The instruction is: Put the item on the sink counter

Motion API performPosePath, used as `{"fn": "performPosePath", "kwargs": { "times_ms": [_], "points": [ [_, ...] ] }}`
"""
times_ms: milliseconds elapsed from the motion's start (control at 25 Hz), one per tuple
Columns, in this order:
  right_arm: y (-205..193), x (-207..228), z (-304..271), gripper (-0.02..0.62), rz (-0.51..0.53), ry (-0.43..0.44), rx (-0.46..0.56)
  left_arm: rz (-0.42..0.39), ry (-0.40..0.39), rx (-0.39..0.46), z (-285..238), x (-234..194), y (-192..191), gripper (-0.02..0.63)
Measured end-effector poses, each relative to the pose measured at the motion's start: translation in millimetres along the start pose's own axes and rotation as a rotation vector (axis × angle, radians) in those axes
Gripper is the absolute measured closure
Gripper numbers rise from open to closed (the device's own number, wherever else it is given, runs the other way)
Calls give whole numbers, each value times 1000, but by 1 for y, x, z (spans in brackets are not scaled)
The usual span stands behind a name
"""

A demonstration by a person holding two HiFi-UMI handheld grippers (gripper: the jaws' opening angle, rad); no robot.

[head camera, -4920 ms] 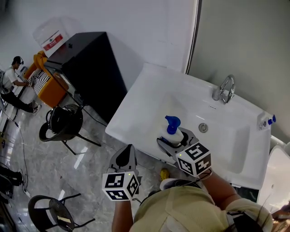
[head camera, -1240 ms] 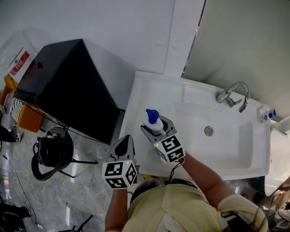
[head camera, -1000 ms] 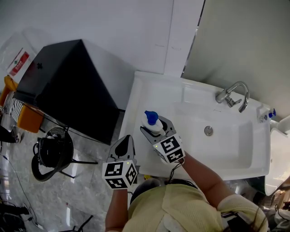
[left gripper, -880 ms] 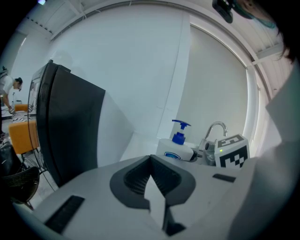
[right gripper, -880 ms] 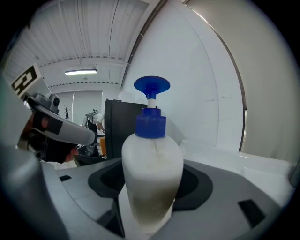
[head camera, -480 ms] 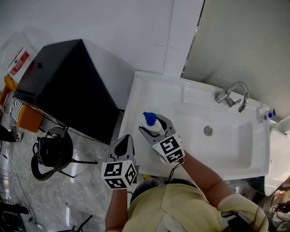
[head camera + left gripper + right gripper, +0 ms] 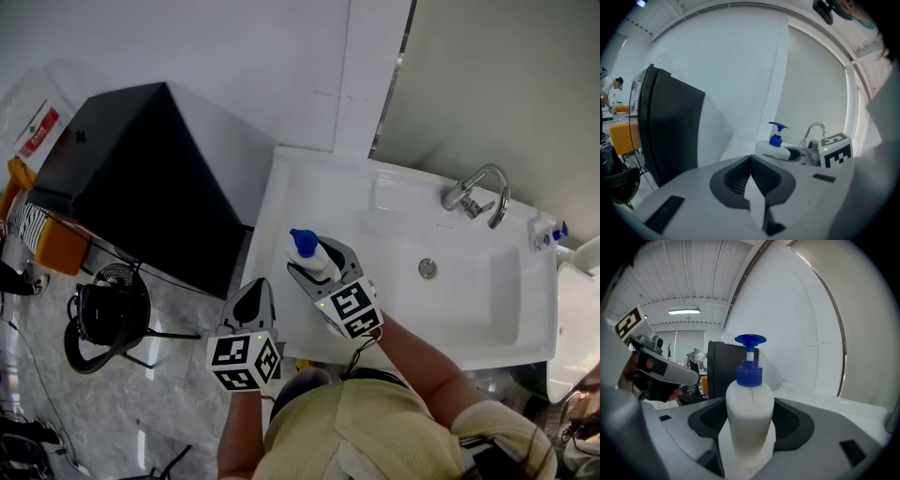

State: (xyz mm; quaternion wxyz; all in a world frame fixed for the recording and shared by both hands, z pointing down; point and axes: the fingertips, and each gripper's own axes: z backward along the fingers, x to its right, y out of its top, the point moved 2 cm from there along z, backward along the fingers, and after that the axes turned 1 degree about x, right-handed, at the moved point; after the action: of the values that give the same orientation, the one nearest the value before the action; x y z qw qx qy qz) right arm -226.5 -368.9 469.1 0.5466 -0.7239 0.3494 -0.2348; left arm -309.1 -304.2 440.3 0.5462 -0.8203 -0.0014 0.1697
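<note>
A white soap bottle (image 7: 308, 255) with a blue pump head stands upright between the jaws of my right gripper (image 7: 317, 266), which is shut on it over the left part of the white sink counter (image 7: 272, 211). In the right gripper view the soap bottle (image 7: 749, 420) fills the middle, squeezed between both pads. My left gripper (image 7: 253, 302) hangs off the counter's front left edge over the floor, shut and holding nothing; in the left gripper view the jaws of this left gripper (image 7: 751, 176) meet, with the soap bottle (image 7: 774, 149) beyond.
The sink basin has a drain (image 7: 427, 268) and a chrome faucet (image 7: 473, 192) at the back right. A black cabinet (image 7: 131, 178) stands left of the sink. A chair (image 7: 105, 314) is on the floor at lower left. A white wall backs the counter.
My right gripper has carried the soap bottle from the basin's front to the left part of the counter, then drifted slightly further left. The left gripper has barely moved.
</note>
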Motion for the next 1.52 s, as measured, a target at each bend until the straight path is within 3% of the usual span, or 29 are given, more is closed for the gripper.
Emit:
{"fn": "performPosePath", "kwargs": {
  "times_ms": [1120, 1520],
  "points": [
    [-8, 6, 65, 314, -45, -1, 3, 21, 37, 23, 25, 21, -12, 571],
    [7, 1, 97, 316, -64, 14, 64, 27, 59, 61, 37, 25, -12, 571]
  ]
}}
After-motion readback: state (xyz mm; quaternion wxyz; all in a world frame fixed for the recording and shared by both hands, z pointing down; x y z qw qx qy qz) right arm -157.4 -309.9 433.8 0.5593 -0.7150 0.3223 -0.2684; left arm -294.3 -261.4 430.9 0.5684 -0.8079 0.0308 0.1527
